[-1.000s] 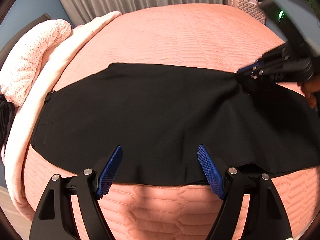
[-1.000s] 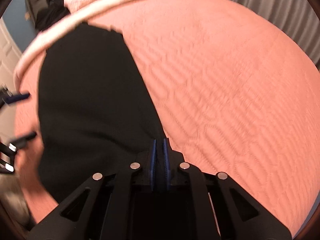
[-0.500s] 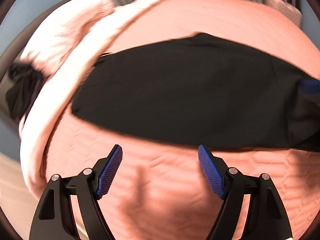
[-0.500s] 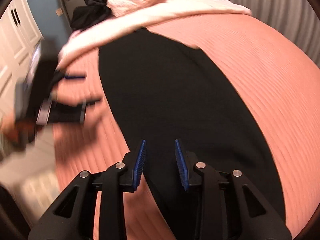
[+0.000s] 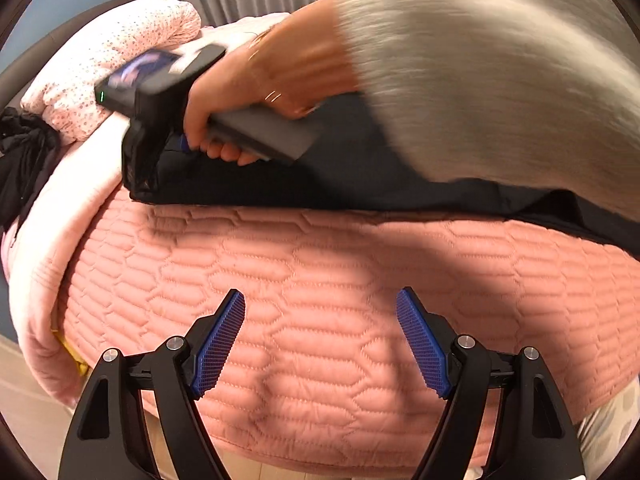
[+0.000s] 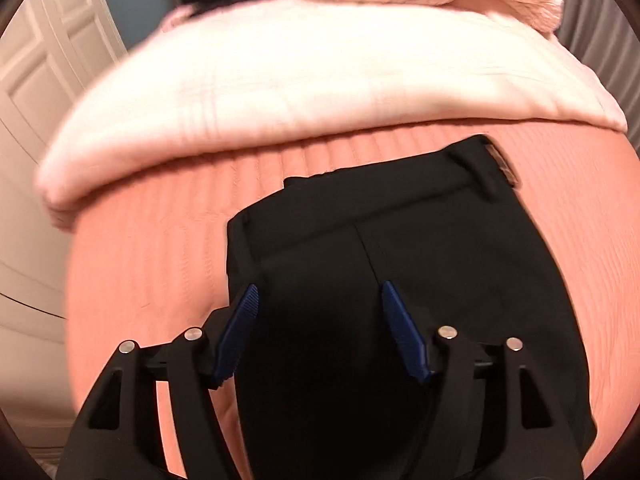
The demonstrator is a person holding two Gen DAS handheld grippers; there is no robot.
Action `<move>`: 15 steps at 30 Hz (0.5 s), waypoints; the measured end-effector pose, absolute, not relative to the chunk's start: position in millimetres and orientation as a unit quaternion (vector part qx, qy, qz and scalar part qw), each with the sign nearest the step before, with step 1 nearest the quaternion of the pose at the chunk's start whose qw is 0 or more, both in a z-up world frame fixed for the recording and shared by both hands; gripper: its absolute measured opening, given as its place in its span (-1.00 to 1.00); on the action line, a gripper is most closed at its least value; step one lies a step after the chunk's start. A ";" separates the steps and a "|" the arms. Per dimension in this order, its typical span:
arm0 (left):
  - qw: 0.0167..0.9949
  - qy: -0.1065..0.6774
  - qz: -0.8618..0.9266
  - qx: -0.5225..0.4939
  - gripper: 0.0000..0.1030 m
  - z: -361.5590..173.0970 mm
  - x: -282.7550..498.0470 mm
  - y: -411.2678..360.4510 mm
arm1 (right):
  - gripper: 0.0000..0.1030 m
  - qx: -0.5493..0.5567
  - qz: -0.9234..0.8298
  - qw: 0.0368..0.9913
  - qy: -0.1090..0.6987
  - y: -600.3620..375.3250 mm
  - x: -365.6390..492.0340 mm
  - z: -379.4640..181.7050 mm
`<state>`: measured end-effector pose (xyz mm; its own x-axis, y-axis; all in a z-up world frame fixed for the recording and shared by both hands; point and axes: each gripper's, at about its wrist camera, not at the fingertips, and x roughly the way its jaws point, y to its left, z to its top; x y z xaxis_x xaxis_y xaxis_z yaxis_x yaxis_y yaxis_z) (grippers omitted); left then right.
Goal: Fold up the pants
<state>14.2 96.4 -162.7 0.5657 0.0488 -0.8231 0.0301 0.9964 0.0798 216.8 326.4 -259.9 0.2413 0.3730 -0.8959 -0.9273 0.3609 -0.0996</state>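
Note:
Black pants lie across the pink quilted bedcover. In the right wrist view their waistband points toward the pillows. My right gripper hovers just behind the waistband, its jaws opening. Dark cloth bulges up between them, but the blue pads stand apart from it. My left gripper is open over bare bedcover, short of the pants' near edge, with nothing between its fingers. In the left wrist view a hand in a grey sleeve holds the right gripper's handle over the pants' left end.
A folded pale pink blanket crosses the bed beyond the waistband, with a speckled pink pillow and a dark garment behind it. A white panelled door stands left. The bed's front edge is near my left gripper.
My right gripper swept along the pants to the waistband end and went from shut to open. My left gripper drew back off the pants toward the bed's front edge, still open.

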 end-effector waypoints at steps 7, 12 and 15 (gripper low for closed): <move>0.885 0.464 0.023 0.011 0.47 -172.1 19.0 128.7 | -0.92 -0.193 0.452 0.735 0.467 304.9 272.1 -235.1; 0.886 0.462 0.042 -0.001 0.47 -166.9 24.5 135.1 | -0.53 -0.169 0.452 0.750 0.452 297.4 263.9 -232.2; 0.888 0.458 0.040 -0.014 0.47 -160.7 25.8 137.0 | 0.12 -0.134 0.441 0.786 0.412 245.6 248.1 -197.8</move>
